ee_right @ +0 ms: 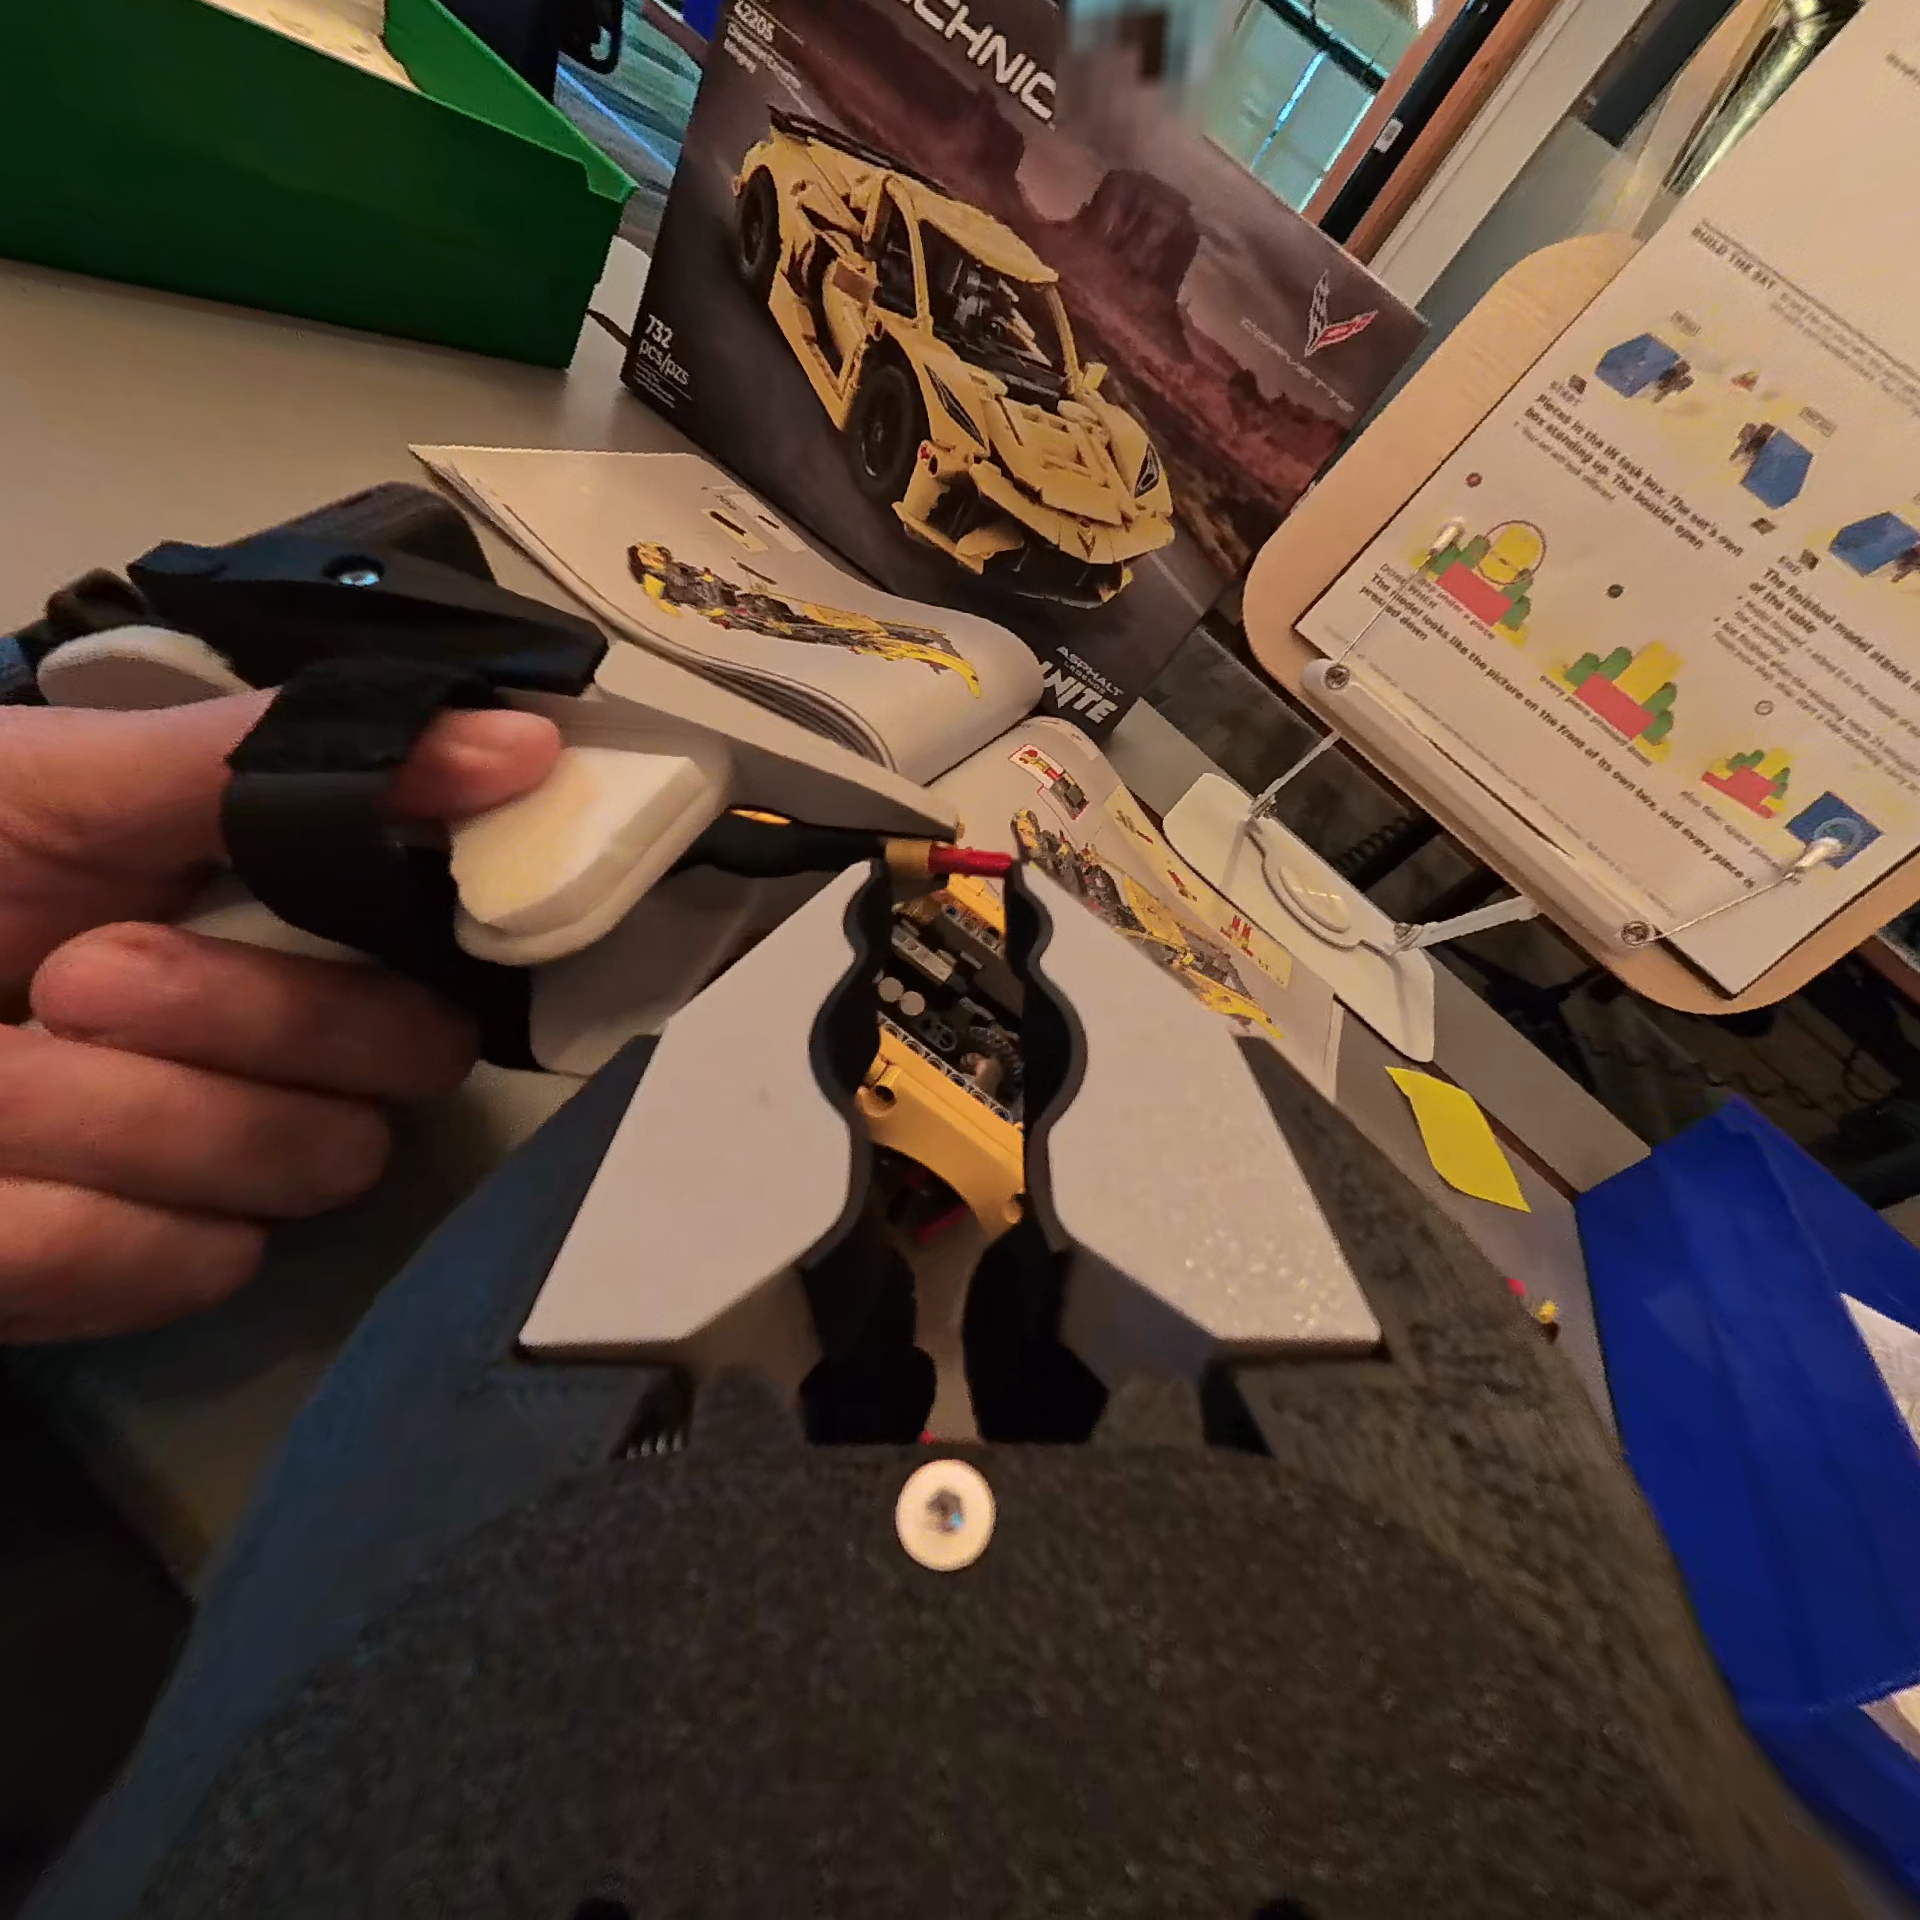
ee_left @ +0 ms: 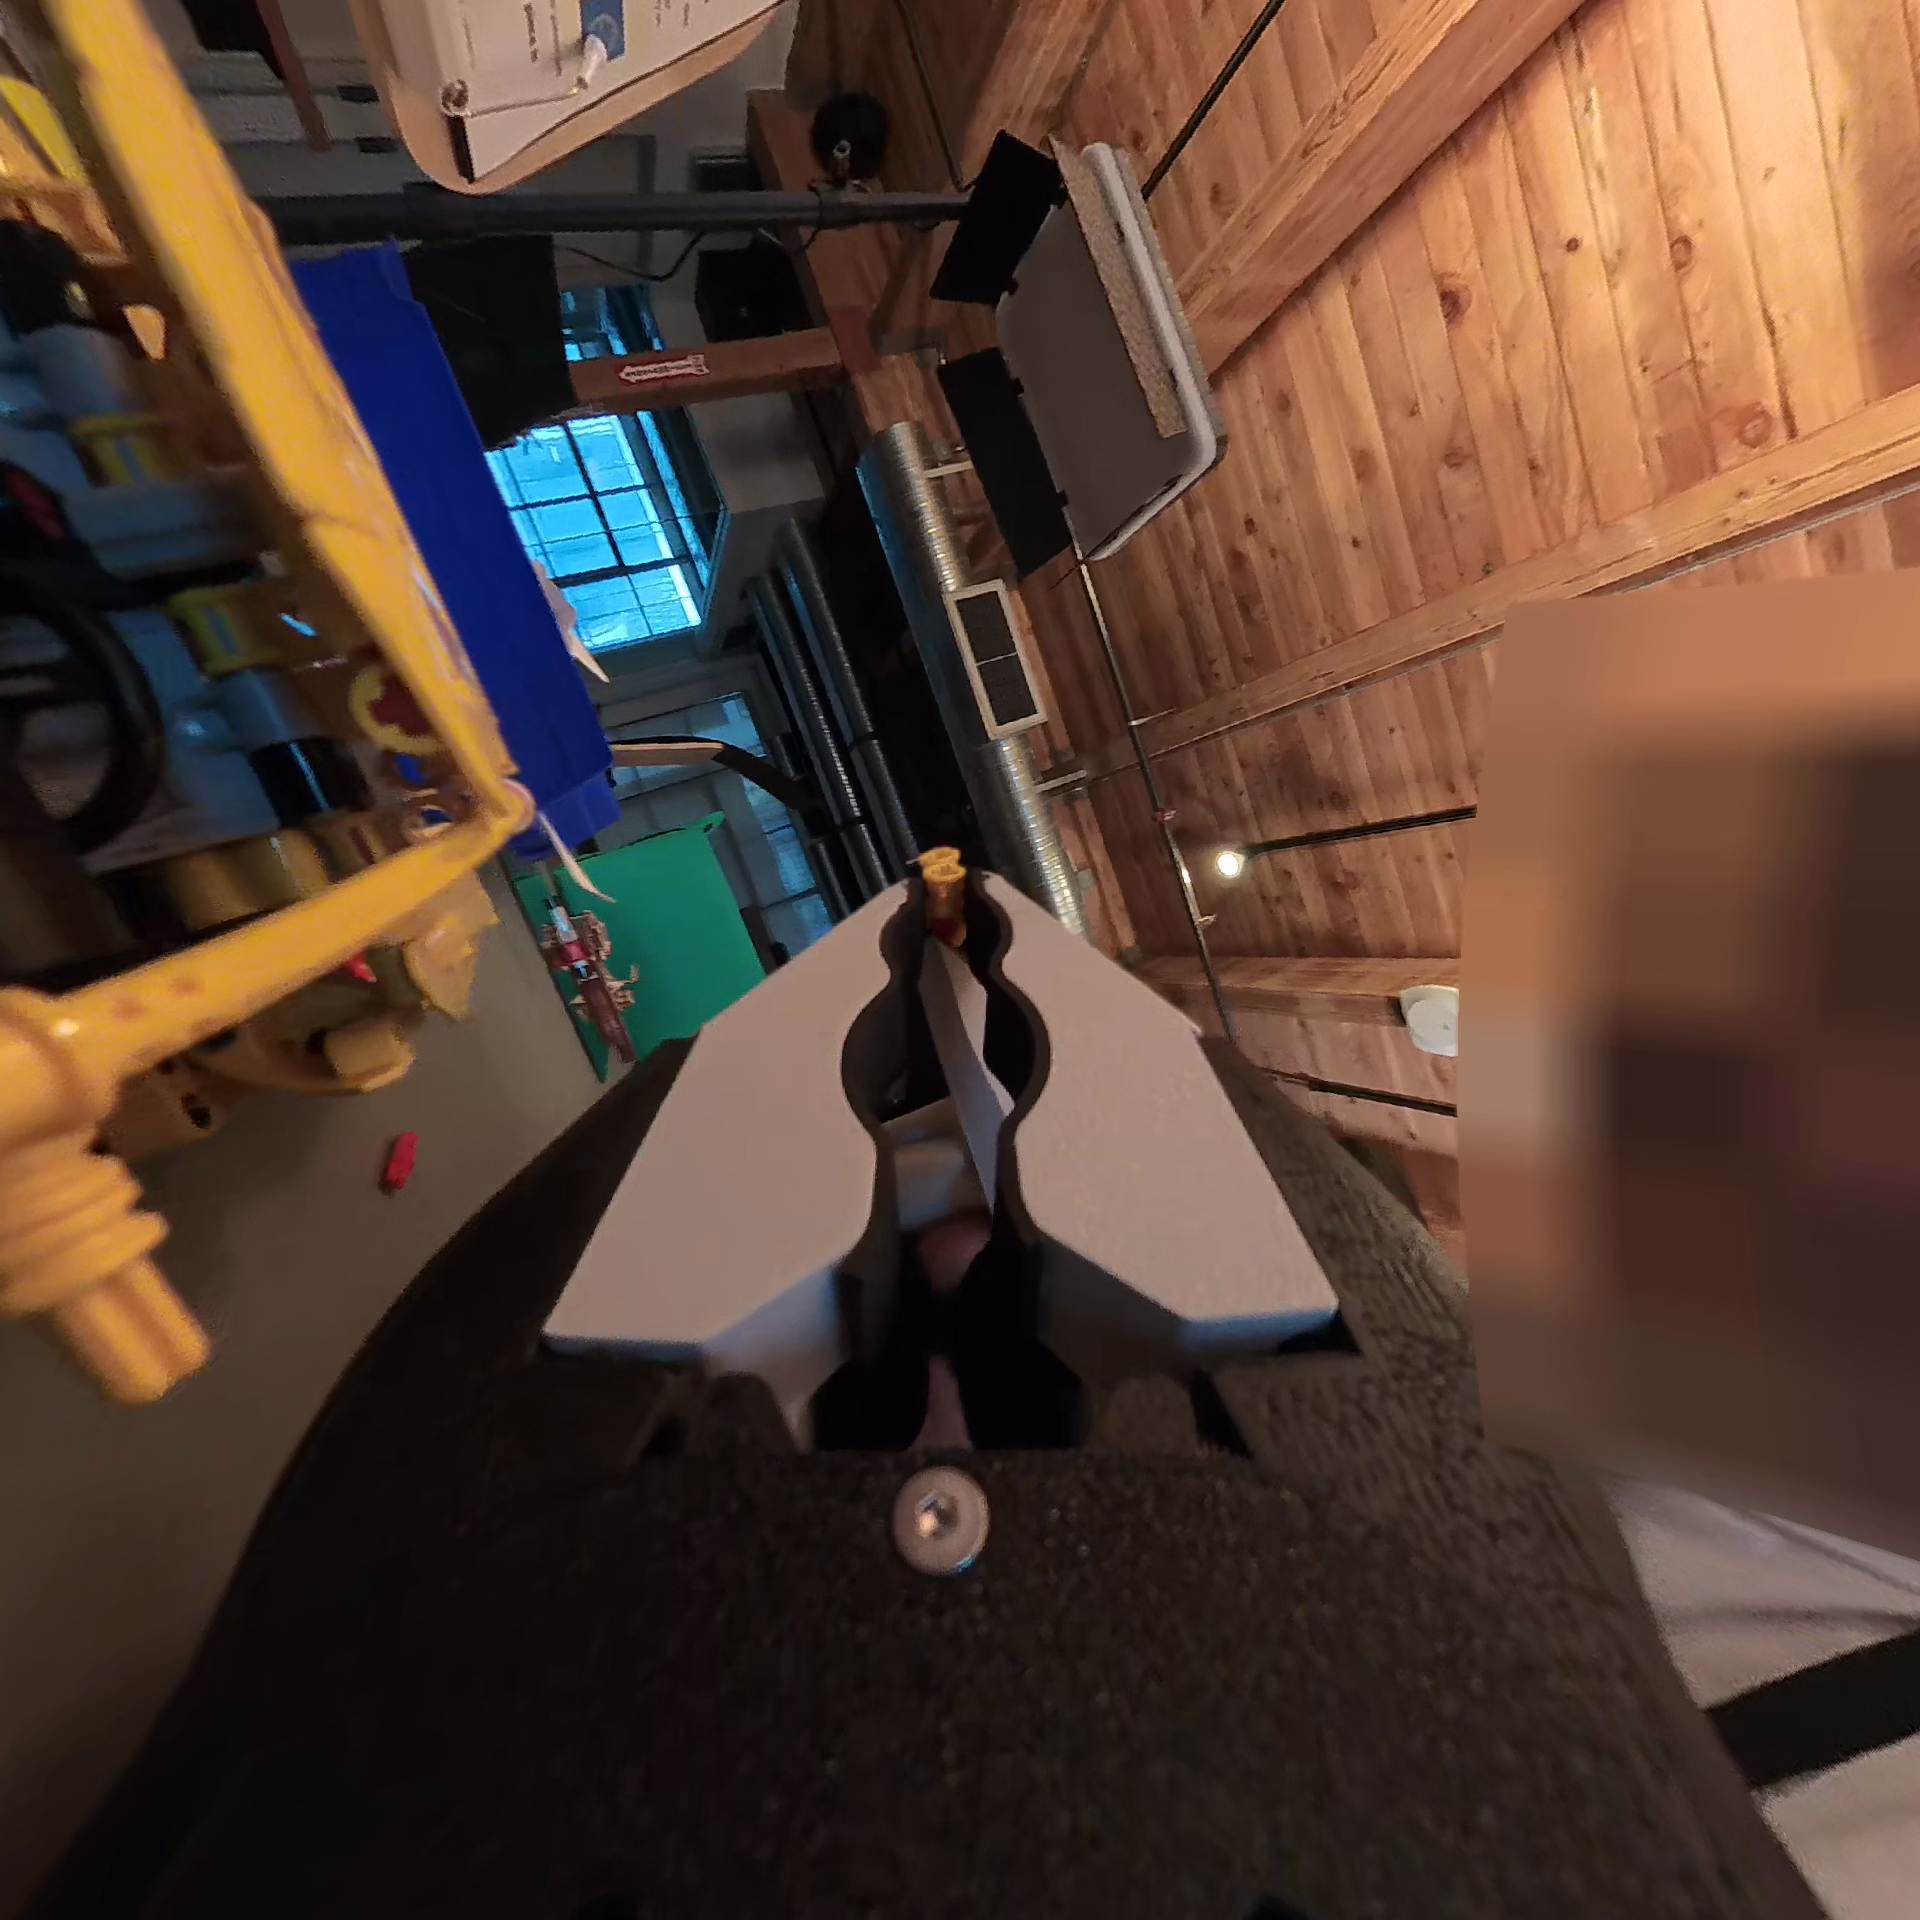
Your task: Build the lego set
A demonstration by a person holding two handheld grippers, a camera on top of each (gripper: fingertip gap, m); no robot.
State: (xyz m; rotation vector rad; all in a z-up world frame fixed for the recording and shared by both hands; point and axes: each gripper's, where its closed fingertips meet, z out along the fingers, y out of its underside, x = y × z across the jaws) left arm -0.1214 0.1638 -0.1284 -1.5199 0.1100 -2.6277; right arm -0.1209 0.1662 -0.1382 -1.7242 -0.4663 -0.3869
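Note:
My left gripper (ee_left: 947, 912) points up past the table and is shut on a small yellow connector with a red pin (ee_left: 939, 881). In the right wrist view a hand (ee_right: 156, 1039) holds this left gripper (ee_right: 935, 831), and the connector and pin (ee_right: 961, 860) sit just above my right gripper's (ee_right: 943, 883) fingertips. My right gripper hangs over the yellow car model (ee_right: 935, 1127). Its jaws stand a narrow gap apart and model parts fill the gap. I cannot tell whether they clamp it. The model also shows blurred in the left wrist view (ee_left: 260, 436).
The set's box (ee_right: 987, 312) stands behind an open instruction booklet (ee_right: 727, 582). A clipboard with a sheet (ee_right: 1662, 571) stands at the right. A green bin (ee_right: 260, 177) is far left and a blue bin (ee_right: 1766, 1403) near right. A loose red pin (ee_left: 400, 1158) lies on the table. Left and right tips are no more than a few centimetres apart.

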